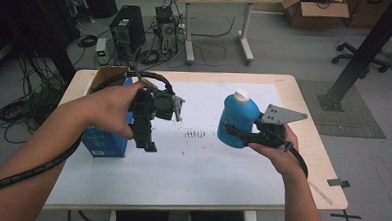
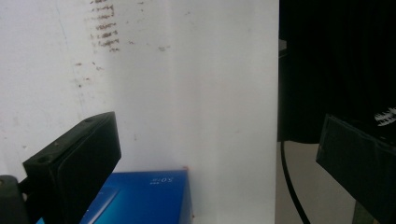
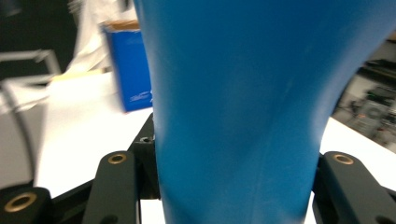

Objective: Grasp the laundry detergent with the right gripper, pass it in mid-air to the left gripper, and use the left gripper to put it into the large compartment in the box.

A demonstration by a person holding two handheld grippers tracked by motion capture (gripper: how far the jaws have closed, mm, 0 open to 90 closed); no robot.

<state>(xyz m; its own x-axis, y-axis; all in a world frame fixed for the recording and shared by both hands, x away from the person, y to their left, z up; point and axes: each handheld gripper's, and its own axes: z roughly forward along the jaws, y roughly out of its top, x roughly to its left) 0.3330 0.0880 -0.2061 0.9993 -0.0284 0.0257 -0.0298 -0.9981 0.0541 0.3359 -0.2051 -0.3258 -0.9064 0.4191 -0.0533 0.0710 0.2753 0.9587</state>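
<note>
A blue bottle with a white cap hangs above the right half of the table, upright and slightly tilted. My right gripper is shut on its lower body from the right; in the right gripper view the bottle sits pressed between both black jaws. My left gripper points down over the left half of the table, next to a blue box. In the left gripper view, its jaws stand wide open with nothing between them, and the blue box lies below.
A white sheet covers the wooden table, with dark smudges at its middle. The blue box has an open cardboard top. Beyond the far edge, a computer tower, cables and a desk stand on the floor.
</note>
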